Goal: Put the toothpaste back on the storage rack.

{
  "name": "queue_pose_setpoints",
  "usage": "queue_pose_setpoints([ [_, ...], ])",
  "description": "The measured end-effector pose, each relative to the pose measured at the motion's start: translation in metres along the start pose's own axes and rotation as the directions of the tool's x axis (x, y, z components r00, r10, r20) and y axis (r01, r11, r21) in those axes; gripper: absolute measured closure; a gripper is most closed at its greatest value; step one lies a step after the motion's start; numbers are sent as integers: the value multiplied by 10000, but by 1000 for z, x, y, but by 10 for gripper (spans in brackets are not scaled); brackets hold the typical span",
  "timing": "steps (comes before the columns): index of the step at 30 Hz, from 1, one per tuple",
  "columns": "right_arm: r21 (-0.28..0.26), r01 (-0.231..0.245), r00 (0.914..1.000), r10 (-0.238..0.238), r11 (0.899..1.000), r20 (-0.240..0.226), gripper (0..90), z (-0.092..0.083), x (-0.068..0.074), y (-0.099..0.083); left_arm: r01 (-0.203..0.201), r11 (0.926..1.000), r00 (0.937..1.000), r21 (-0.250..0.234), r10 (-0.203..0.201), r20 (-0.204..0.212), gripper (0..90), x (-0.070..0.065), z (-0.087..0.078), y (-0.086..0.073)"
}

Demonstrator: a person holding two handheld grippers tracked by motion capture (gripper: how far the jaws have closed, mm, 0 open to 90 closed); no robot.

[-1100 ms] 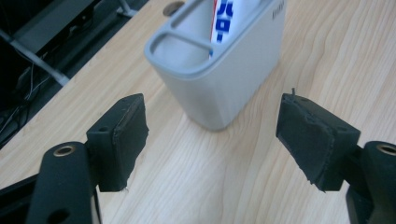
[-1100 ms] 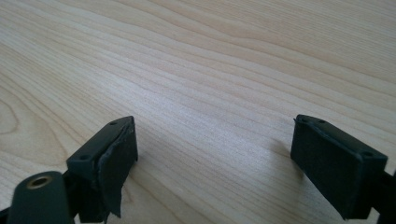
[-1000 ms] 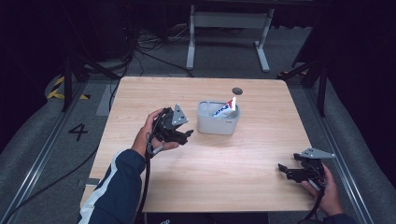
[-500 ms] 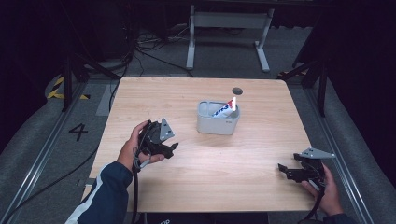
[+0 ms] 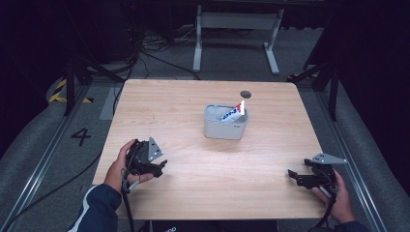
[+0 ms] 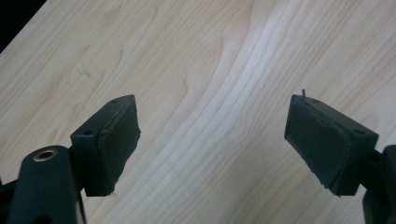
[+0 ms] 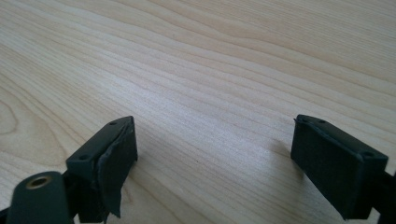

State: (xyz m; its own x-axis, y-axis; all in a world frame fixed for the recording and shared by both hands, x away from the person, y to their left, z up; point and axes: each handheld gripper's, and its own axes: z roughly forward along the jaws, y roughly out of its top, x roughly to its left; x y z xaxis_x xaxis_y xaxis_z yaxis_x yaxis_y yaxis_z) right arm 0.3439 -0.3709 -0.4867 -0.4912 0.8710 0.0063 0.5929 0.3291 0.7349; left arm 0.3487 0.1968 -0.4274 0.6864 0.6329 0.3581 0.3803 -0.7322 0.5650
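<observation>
The work looks all but finished: the white, blue and red toothpaste tube [image 5: 233,112] already stands tilted inside the small grey rectangular plastic bin [image 5: 225,130], its red-tipped end poking above the rim toward the upper right, and nothing else loose lies on the pale wooden tabletop [image 5: 203,193] that would call for tidying. What seems left, judging from this, is only for the hands to settle or rest. The left hand-held gripper [image 5: 157,166] sits low in the lower left of the high view, near the tabletop's front edge; its jaws have just been opening and now stand well apart with only bare wood grain between them, as the left gripper view confirms. The bin with the tube lies up and to the right of it, near the centre of the frame and well apart from it. The right hand-held gripper [image 5: 296,176] rests at the lower right of the high view, jaws also spread wide over bare wood, holding nothing; the bin lies up and to the left of it, likewise well apart. A small dark round hole [image 5: 245,94] marks the tabletop just beyond the bin.
</observation>
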Motion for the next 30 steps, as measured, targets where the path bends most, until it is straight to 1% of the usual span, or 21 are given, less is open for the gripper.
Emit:
queue_pose_setpoints([
  [4,-5,-31,10000,31,10000,-4,149,0,0,0,270,9996,9995,27,-270,-170,184,1,-4,-14],
  [5,5,-9,10000,9,10000,-4,149,0,0,0,444,9990,9988,66,-443,-196,184,1,-4,-22],
  [6,-8,-43,10000,43,10000,-5,149,0,0,0,444,9990,9988,66,-443,-196,183,1,-4,-22],
  [7,-8,-43,10000,43,10000,-5,149,0,0,0,509,9986,9985,124,-506,-195,183,0,-5,-26],
  [10,-7,-40,10000,40,10000,-2,149,0,0,0,763,9970,9970,120,-761,-145,182,0,-6,-39],
  [12,-1,-1,10000,1,10000,7,149,0,0,0,1079,9941,9941,125,-1079,-50,182,-2,-6,-48],
  [15,2,2,10000,-2,10000,-1,149,0,0,0,1207,9926,9926,102,-1208,95,178,-3,-7,-63],
  [16,-10,-27,10000,27,10000,-11,149,0,0,0,1395,9902,9901,13,-1395,171,176,-3,-7,-67],
  [18,-7,-29,10000,29,10000,-17,149,0,0,0,1811,9834,9827,-87,-1806,421,179,-3,-8,-77],
  [19,-5,-25,10000,25,10000,-20,149,0,0,0,1846,9828,9819,-75,-1841,451,179,-3,-8,-81],
  [20,-7,-17,10000,17,10000,-23,149,0,0,0,1992,9799,9788,-111,-1984,512,179,-3,-9,-86],
  [21,-20,-27,10000,27,10000,-27,149,1,0,0,2285,9733,9716,-209,-2266,682,180,-3,-10,-91],
  [22,-15,-26,10000,26,10000,-34,149,1,0,0,2417,9700,9679,-263,-2391,771,179,-3,-11,-95],
  [23,-11,-6,10000,6,10000,-19,150,0,0,0,2737,9610,9588,-387,-2694,899,179,-1,-12,-102],
  [24,-24,-3,10000,3,10000,-21,150,0,0,0,2879,9568,9540,-397,-2830,989,179,0,-13,-105],
  [25,-24,-3,10000,3,10000,-21,150,0,0,0,2879,9568,9540,-397,-2830,989,178,0,-13,-105],
  [26,-25,-2,10000,2,10000,-22,150,0,0,0,3222,9455,9418,-468,-3152,1167,178,0,-13,-109],
  [27,-25,0,10000,0,10000,-21,150,0,0,0,3568,9325,9284,-556,-3473,1322,176,-1,-12,-111],
  [28,-26,5,10000,-5,10000,-22,151,0,0,0,3739,9263,9185,-459,-3630,1566,174,1,-12,-113],
  [29,-16,50,10000,-50,10000,-12,153,0,0,0,3847,9222,9131,-395,-3740,1625,171,1,-14,-115],
  [30,-16,50,10000,-50,10000,-12,153,0,0,0,3847,9222,9131,-395,-3740,1625,170,1,-14,-115],
])
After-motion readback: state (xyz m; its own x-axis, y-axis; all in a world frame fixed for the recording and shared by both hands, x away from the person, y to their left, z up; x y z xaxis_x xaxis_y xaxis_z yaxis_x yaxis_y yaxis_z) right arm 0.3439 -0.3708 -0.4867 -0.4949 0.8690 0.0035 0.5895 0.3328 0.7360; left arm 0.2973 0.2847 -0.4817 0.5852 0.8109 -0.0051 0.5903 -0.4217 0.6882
